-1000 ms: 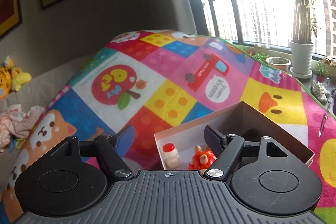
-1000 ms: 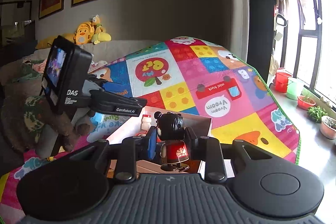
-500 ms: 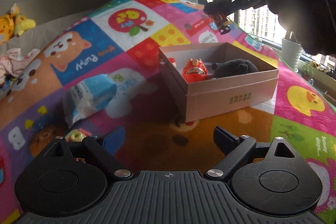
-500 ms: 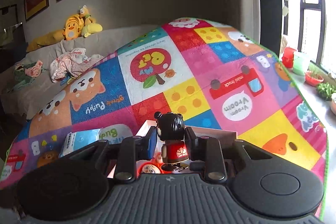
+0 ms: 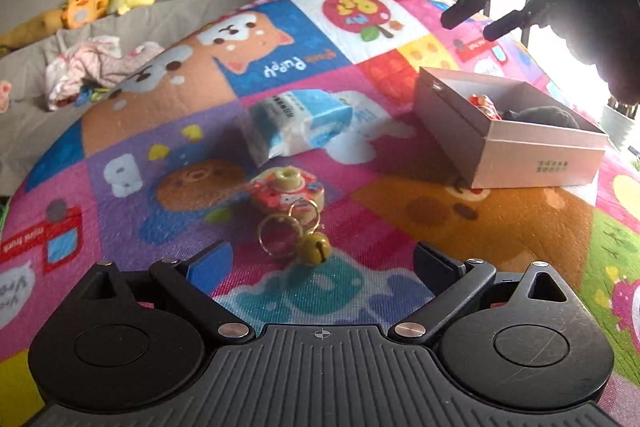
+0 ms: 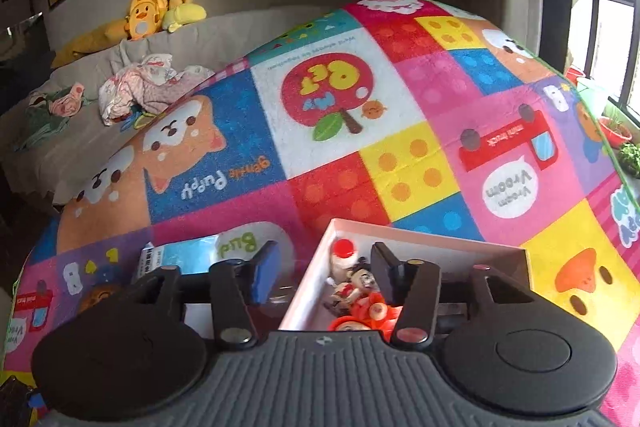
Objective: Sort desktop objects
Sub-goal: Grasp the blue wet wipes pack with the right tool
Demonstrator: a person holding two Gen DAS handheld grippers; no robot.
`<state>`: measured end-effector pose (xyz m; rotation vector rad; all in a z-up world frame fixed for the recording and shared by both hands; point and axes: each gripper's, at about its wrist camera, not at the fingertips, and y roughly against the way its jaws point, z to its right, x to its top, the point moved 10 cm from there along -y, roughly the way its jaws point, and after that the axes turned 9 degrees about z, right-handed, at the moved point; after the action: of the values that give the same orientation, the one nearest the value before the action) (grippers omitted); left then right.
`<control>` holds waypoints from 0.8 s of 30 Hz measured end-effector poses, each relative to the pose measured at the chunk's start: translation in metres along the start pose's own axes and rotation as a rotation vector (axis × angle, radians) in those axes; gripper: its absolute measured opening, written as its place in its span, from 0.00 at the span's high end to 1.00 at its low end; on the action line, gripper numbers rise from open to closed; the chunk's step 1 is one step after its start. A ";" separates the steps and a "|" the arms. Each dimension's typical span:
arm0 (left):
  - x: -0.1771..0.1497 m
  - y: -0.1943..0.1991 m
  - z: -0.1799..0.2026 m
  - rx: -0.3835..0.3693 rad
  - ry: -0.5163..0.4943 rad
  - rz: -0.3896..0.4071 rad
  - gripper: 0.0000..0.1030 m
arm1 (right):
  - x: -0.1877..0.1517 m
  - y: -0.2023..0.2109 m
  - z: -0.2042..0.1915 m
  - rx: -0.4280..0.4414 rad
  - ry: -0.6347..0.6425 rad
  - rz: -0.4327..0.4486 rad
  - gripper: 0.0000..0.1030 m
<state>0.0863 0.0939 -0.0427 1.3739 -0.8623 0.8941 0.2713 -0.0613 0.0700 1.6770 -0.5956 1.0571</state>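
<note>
A pink cardboard box (image 5: pixel 536 163) sits on the colourful play mat and holds small toys. My right gripper (image 6: pixel 324 271) is open and empty above the box's left wall (image 6: pixel 310 279); it also shows in the left wrist view (image 5: pixel 476 21). Below it in the box lie a black-haired doll (image 6: pixel 356 283), a red-capped bottle (image 6: pixel 342 255) and an orange toy (image 6: pixel 372 315). My left gripper (image 5: pixel 322 263) is open and empty, low over the mat. Just ahead of it lie a keychain with a gold bell (image 5: pixel 316 245) and a red-and-yellow charm (image 5: pixel 286 189).
A blue-and-white tissue pack (image 5: pixel 298 125) lies on the mat between the keychain and the box. A grey sofa (image 6: pixel 80 95) with plush toys and clothes stands at the back left. Windows and potted plants (image 6: pixel 618 131) are on the right.
My right gripper opened and let the black-haired doll go into the box. My left gripper swung left and down from the box toward the keychain.
</note>
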 end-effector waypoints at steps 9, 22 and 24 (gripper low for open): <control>-0.002 0.002 -0.001 -0.019 0.019 0.013 0.02 | -0.038 -0.095 -0.120 0.167 0.041 -0.196 0.00; -0.004 0.000 -0.005 -0.025 0.066 -0.001 0.02 | -0.049 -0.088 -0.134 0.221 0.095 -0.217 0.55; -0.004 -0.001 -0.005 -0.023 0.065 -0.005 0.02 | -0.045 -0.056 -0.129 0.281 0.081 -0.212 0.73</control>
<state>0.0848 0.0988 -0.0471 1.3203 -0.8170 0.9175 0.2468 0.0739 0.0152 1.8817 -0.2164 1.0843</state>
